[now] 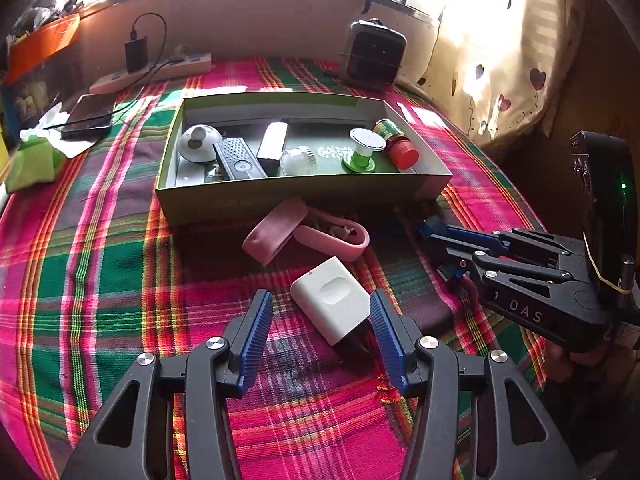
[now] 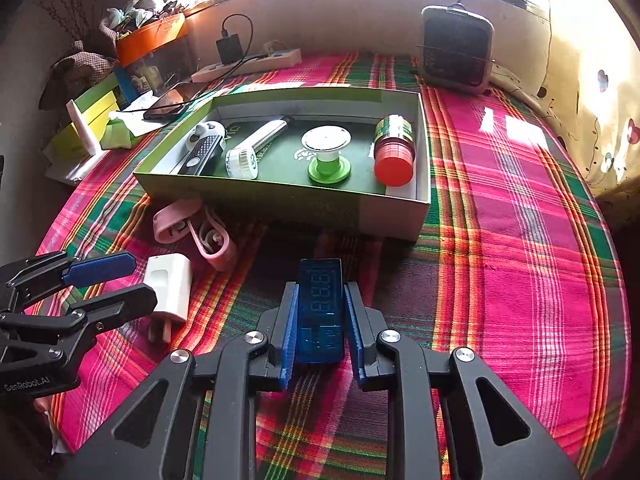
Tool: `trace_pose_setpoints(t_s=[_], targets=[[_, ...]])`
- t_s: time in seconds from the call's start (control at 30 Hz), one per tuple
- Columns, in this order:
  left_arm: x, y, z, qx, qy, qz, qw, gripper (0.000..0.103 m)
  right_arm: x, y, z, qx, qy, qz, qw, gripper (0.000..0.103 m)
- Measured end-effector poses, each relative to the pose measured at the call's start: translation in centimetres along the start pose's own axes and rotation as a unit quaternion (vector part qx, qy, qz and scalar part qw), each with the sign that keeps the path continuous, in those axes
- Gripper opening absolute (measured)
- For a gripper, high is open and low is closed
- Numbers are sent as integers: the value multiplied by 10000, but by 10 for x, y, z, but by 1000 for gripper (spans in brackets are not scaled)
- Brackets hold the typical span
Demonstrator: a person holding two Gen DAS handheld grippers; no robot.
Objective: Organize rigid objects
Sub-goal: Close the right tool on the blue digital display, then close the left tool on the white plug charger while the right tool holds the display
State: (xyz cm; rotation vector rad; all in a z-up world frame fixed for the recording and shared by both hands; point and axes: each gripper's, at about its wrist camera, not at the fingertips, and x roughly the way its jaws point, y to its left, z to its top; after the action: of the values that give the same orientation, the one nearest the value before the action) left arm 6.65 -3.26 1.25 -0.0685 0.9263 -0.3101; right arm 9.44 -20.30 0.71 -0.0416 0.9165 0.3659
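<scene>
Right wrist view: your right gripper [image 2: 320,320] clamps the blue meter [image 2: 320,308], long axis toward twelve o'clock. The box [image 2: 280,196] lies there too. Your left gripper [image 1: 318,320] gapes around the white charger [image 1: 332,304].

open cloth [image 2: 520,240] right of box [image 2: 280,204], pink case [image 2: 192,228] blocking left

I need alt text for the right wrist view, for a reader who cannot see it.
The right claw grips a blue digital meter above a plaid cloth. Ahead is a green box of small items; at left, the open left claw flanks a white charger.

right tool [image 1: 436,252] – "DAS"; left tool [image 2: 120,276] – "GenRobot.AI"
</scene>
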Motion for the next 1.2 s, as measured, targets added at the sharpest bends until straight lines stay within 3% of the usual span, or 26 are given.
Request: trace_pose_setpoints(t_s=[0.13, 0.63, 1.2], targets=[[6, -10, 2, 39, 67, -1, 10000, 52, -9, -11, -4, 78, -100, -58, 9999, 23], [21, -22, 6, 89, 193, 528, 9984, 54, -16, -28, -8, 264, -209, 48, 9994, 23], [15, -9, 0, 52, 234, 816, 9964, 54, -16, -28, -8, 269, -235, 140, 9993, 23]])
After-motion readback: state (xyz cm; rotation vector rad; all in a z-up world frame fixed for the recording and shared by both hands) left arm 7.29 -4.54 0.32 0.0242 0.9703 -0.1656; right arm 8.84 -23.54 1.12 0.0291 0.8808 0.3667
